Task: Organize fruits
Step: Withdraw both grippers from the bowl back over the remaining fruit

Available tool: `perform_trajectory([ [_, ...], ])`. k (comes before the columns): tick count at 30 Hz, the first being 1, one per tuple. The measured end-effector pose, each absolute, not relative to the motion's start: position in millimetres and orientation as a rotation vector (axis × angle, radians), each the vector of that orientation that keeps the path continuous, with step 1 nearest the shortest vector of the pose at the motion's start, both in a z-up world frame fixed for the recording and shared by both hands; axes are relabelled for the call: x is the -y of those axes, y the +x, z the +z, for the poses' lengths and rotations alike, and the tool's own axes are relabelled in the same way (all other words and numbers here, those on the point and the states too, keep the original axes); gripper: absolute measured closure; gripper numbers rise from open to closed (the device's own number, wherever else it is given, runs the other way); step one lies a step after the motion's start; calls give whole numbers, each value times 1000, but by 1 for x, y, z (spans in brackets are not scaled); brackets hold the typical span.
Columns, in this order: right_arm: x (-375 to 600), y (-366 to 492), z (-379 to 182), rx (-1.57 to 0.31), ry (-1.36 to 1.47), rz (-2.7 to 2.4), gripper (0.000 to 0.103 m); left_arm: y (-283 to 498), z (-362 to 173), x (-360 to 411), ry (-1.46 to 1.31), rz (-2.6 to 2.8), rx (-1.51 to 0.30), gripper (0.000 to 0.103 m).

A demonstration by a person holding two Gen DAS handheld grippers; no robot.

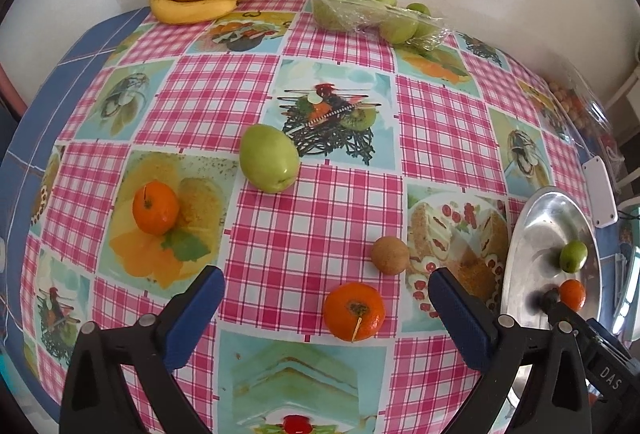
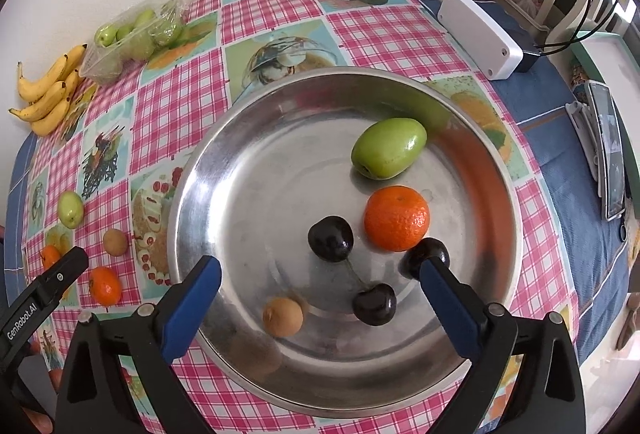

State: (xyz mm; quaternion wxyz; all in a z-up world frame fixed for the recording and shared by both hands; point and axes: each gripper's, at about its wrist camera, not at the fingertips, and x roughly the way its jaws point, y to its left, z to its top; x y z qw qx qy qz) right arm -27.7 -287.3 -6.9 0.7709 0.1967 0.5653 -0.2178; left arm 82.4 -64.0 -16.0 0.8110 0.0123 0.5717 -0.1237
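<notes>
checkered tablecloth [image 1: 312, 226] bears loose fruit; right claw [image 2: 320, 274] gapes over steel plate [image 2: 248, 162]

Left claw [image 1: 326, 308] and right claw [image 2: 320, 298] both spread wide, blue-padded fingers empty.

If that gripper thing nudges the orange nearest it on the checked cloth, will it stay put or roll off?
The orange looks round and firm, so it would probably roll on the flat tablecloth. Its pitted peel likely grips well. The open left hand-held gripper seems wide enough to straddle it.

Shiny metal plate [image 2: 240, 138], glossy cherries [image 2: 330, 239]
</notes>
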Motion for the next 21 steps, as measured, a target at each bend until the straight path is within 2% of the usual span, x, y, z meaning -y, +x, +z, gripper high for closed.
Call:
perform_trajectory([
  [13, 276, -24, 0, -1190, 390, -473, 3, 83, -4, 56, 98, -295, -1174, 0],
  [21, 260, -14, 2, -1192, 358, -455, 3, 92, -1, 29, 50, -256, -1173, 0],
])
